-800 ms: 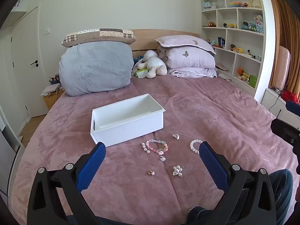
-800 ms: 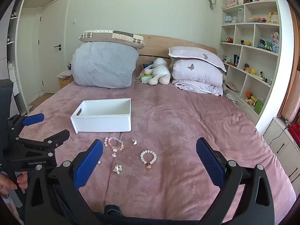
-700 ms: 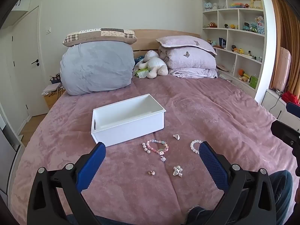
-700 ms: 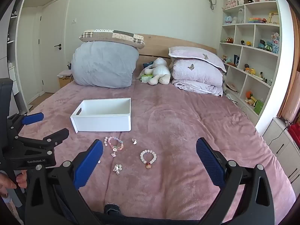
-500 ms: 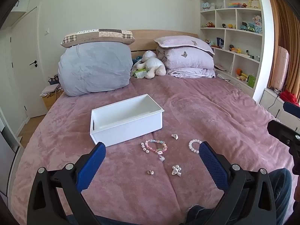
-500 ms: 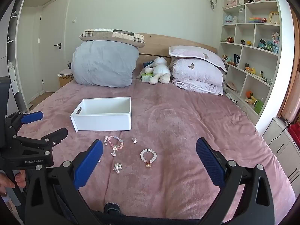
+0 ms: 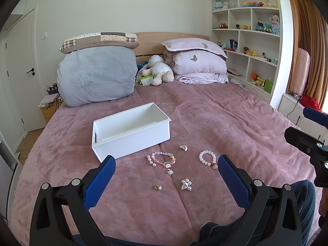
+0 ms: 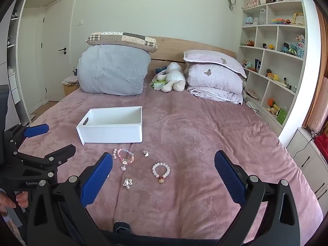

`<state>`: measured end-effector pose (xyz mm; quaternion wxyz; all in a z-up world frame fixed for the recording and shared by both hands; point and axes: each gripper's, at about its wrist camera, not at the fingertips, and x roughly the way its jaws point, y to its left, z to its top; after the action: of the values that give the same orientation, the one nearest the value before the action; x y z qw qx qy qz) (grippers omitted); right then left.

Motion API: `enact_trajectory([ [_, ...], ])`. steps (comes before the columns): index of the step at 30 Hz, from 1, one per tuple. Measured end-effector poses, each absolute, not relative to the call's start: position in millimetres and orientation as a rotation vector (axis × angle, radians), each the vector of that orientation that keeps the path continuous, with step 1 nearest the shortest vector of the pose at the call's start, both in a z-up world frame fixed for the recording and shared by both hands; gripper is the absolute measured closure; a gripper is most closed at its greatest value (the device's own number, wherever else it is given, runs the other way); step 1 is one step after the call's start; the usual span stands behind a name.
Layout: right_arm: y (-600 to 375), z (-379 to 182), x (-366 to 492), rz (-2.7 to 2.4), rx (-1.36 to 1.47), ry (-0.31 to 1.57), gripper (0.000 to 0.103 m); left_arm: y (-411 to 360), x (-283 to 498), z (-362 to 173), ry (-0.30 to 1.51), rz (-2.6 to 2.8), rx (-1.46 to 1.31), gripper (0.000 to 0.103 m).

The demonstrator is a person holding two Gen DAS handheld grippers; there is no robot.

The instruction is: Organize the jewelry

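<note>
Both claws hang above the pink bedspread [image 7: 215, 110] with jaws spread wide, holding nothing: the left gripper [image 7: 165, 167] and the right gripper [image 8: 163, 165]. The jewelry lies loose just in front of the white box [image 7: 131, 131]: a colourful bead bracelet [image 7: 164, 160], a pale bracelet [image 8: 161, 169], a silvery brooch [image 7: 186, 184], and what may be a ring [image 7: 183, 147].

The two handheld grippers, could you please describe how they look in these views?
Both the left gripper and the right gripper have black skeletal frames with triangular cut-outs and silver screw heads. Their fingers carry blue pads with a fine dimpled texture. White "GenRob" lettering shows on the left gripper's side in the right wrist view. No cables show.
</note>
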<state>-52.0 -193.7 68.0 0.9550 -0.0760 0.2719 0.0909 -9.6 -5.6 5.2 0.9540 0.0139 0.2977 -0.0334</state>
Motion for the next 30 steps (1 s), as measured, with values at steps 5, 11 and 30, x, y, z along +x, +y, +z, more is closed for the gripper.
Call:
enact_trajectory([
  [5, -194.1, 68.0, -52.0, 0.185, -0.154, 0.553, 0.005, -7.9, -9.5, 7.0, 0.605, -0.069, 0.030, 0.002],
  [11, -194.2, 68.0, -52.2, 0.186, -0.154, 0.551, 0.005, -12.0, -11.7, 3.9, 0.606, -0.071, 0.029, 0.002],
  [30, -195.5, 69.9, -52.4, 0.186, -0.152, 0.551, 0.005, -8.7, -9.1, 7.5, 0.608, -0.069, 0.029, 0.002],
])
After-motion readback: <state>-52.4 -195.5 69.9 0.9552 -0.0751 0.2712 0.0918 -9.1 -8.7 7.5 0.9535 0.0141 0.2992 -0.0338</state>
